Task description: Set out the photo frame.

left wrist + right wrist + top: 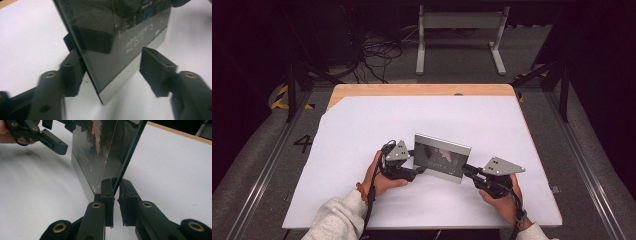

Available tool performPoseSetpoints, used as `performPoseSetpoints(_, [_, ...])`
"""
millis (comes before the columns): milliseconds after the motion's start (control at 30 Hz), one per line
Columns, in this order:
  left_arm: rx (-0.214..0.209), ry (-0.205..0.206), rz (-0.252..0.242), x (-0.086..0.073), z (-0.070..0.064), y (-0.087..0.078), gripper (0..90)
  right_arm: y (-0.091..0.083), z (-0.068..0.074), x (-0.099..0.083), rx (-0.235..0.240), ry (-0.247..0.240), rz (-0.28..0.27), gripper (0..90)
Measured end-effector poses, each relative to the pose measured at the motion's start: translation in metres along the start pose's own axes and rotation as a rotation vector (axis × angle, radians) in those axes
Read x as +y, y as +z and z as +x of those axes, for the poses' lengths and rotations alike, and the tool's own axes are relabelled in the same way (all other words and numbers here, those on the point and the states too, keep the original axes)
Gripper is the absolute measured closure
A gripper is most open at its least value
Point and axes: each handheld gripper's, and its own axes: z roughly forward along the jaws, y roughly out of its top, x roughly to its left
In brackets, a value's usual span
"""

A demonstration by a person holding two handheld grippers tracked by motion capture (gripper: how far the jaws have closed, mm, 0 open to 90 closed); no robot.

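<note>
A glossy picture frame stands upright near the middle of the table's white sheet, closer to the near edge than the far one. The right gripper is closed on the frame's thin side edge, one jaw on each face. The left gripper straddles the opposite bottom corner with its jaws apart: one jaw touches the back, the other stands off the glazed front.

The frame looks stiff and fairly light, but its glass-like front is probably slippery and breakable. Its silver border and thin edges seem the safest places to pinch, with modest pressure and a hold on both sides to stop it from tipping.
</note>
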Motion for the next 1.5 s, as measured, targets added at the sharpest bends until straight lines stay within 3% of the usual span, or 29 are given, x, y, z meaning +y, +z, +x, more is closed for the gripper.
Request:
performPoseSetpoints(133, [0.002,-0.015,-0.004,-0.003,0.004,-0.003,54.5,0.001,0.001,0.000,-0.008,-0.007,0.000,82.1])
performPoseSetpoints(367, [0.017,-0.011,0.008,-0.004,0.005,-0.004,64.6,0.005,-0.001,0.002,-0.021,-0.010,0.000,81.2])
performPoseSetpoints(667, [0.055,0.021,0.042,-0.004,0.001,-0.006,66.9,0.012,-0.004,0.004,-0.052,-0.019,-0.006,79.9])
performPoseSetpoints(1500, [0.126,0.051,0.078,-0.009,0.001,-0.014,69.5,0.033,-0.009,0.012,-0.070,-0.008,-0.026,77.3])
